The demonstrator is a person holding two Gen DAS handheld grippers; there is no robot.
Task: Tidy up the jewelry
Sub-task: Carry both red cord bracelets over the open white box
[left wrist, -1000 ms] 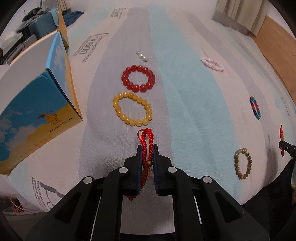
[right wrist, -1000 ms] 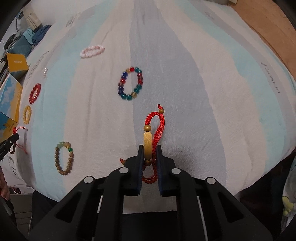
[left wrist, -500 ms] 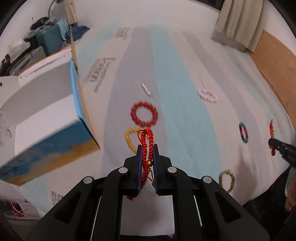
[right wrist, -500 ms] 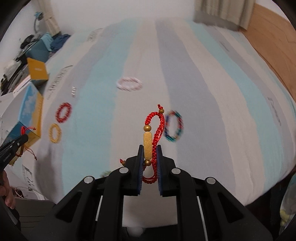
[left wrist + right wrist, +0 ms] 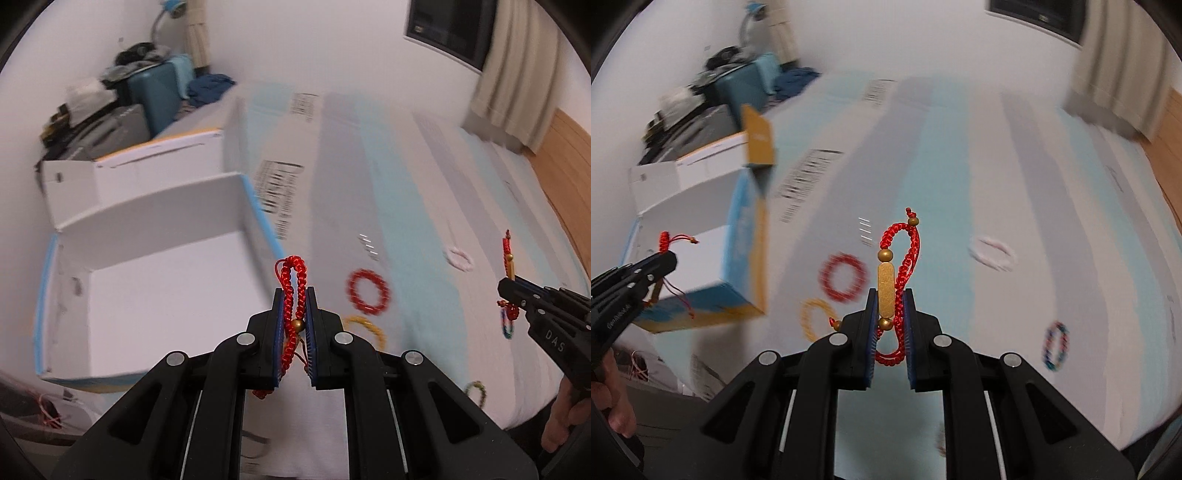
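My left gripper (image 5: 294, 295) is shut on a red braided cord bracelet (image 5: 293, 280) and holds it in the air beside the open white and blue box (image 5: 155, 291), near its right wall. My right gripper (image 5: 889, 295) is shut on a red cord bracelet with a gold bar (image 5: 886, 290), raised above the striped bedspread (image 5: 997, 184). The left gripper also shows in the right wrist view (image 5: 670, 258), and the right gripper in the left wrist view (image 5: 508, 282). A red bead bracelet (image 5: 368, 292) and a yellow bead bracelet (image 5: 365, 328) lie on the bed.
A pink bracelet (image 5: 459, 258), a multicolour bracelet (image 5: 1055, 345), a small pearl piece (image 5: 368, 243) and a brown bead bracelet (image 5: 475, 391) lie on the bed. Suitcases and clutter (image 5: 122, 107) stand behind the box. A curtain (image 5: 513, 92) hangs at the far right.
Both grippers have risen and tilted up with their bracelets. The left one has moved toward the open box, whose inside is now in view.
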